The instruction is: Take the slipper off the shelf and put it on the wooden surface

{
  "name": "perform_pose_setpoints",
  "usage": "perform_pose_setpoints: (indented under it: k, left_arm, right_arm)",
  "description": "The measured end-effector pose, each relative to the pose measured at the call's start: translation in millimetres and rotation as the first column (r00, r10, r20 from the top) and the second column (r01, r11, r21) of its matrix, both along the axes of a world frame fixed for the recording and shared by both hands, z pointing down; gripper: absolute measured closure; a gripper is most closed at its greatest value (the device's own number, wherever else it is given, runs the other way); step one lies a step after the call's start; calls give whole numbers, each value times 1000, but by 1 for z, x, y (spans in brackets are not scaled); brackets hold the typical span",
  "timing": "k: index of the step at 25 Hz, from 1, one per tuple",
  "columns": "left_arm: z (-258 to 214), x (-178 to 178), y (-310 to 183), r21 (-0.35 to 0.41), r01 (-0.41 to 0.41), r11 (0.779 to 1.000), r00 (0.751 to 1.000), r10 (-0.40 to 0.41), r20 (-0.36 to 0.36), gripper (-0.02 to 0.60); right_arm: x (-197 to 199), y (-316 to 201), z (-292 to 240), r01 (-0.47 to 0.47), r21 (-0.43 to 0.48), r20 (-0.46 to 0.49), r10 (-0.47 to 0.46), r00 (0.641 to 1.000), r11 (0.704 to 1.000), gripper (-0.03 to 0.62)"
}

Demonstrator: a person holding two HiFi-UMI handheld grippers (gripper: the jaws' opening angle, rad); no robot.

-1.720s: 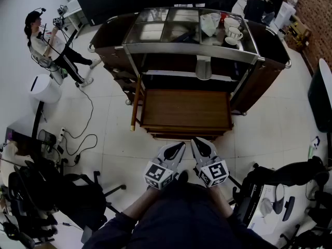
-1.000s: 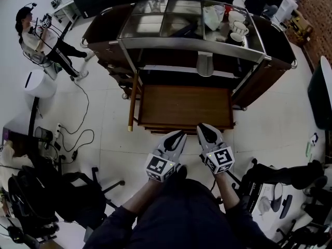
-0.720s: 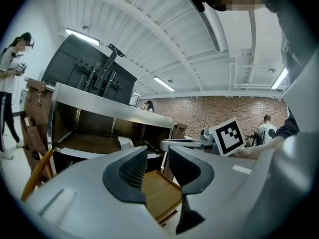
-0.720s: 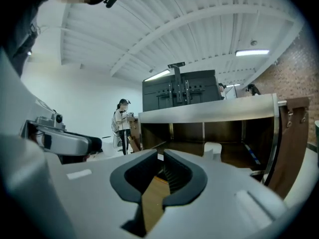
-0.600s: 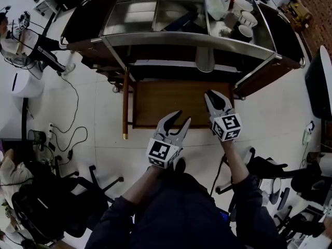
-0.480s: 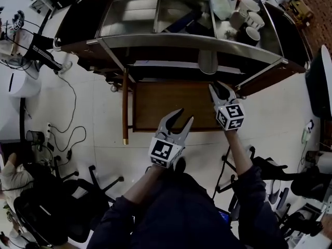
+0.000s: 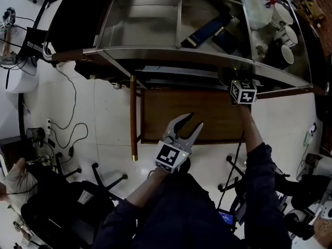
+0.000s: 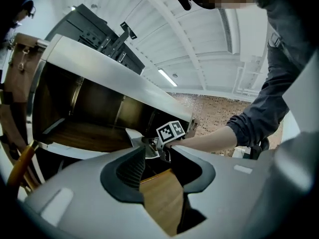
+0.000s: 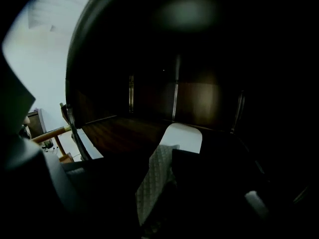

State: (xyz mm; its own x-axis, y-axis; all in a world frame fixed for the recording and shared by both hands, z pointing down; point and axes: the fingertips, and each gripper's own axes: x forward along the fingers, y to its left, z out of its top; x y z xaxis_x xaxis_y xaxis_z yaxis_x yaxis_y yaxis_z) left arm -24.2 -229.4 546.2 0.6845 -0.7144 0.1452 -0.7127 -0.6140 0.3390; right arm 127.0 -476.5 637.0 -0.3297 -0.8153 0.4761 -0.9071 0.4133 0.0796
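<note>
The left gripper is hanging over the front edge of the wooden surface. Its jaws are opening, and nothing is between them. The right gripper is reaching in under the cart's shiny top. Its jaws are opening too, but the top is hiding them and whatever is between them. White cups are standing at the right end of the top. A black chair is sitting on the white floor.

I am wearing dark navy sleeves; my pale grey left gripper and right gripper, jaws opening empty, are each carrying a black-and-white marker cube.
</note>
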Motion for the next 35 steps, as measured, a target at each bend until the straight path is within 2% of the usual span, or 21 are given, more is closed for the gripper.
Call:
perform_pose_setpoints:
  k: [5, 8, 9, 11, 13, 18, 21, 24, 27, 30, 35]
  left_arm:
    - [-1, -11, -20, 11, 0, 1000, 1000, 0, -8, 420]
    - [-4, -13, -25, 25, -8, 1000, 1000, 8, -8, 420]
    - [-7, -13, -26, 33, -11, 999, 1000, 11, -7, 420]
    - [-8, -12, -24, 39, -18, 999, 1000, 18, -3, 420]
    - [-12, -11, -18, 46, -24, 999, 1000, 24, -1, 420]
    - [-16, -2, 3, 49, -31, 998, 1000, 31, -2, 421]
    - [-15, 8, 20, 45, -30, 999, 1000, 30, 6, 421]
    - [-9, 17, 42, 32, -31, 999, 999, 30, 17, 421]
    - [-7, 28, 66, 19, -38, 999, 999, 38, 31, 422]
    - [-7, 39, 87, 8, -52, 999, 998, 51, 42, 421]
    - [-7, 55, 102, -18, -63, 998, 997, 64, 43, 422]
  right_arm:
    - [11, -17, 20, -88, -25, -32, 87, 996, 996, 459]
    - [16, -19, 27, -107, -37, -29, 106, 994, 994, 454]
    - [16, -18, 29, -100, -45, -33, 99, 995, 994, 467]
    - [15, -12, 28, -85, -45, -63, 82, 995, 995, 551]
    - [15, -1, 20, -78, -28, -78, 76, 994, 997, 576]
    - [14, 60, -6, -42, 18, -12, 42, 999, 999, 587]
    - [20, 118, -11, -19, 46, -34, 21, 999, 999, 588]
    - [32, 178, -3, -39, 45, -49, 41, 998, 998, 588]
    - [49, 234, 20, -66, -4, -53, 66, 996, 998, 588]
    - [64, 279, 58, -60, -83, -85, 52, 995, 995, 588]
    - [88, 290, 116, -75, -229, -134, 45, 990, 970, 583]
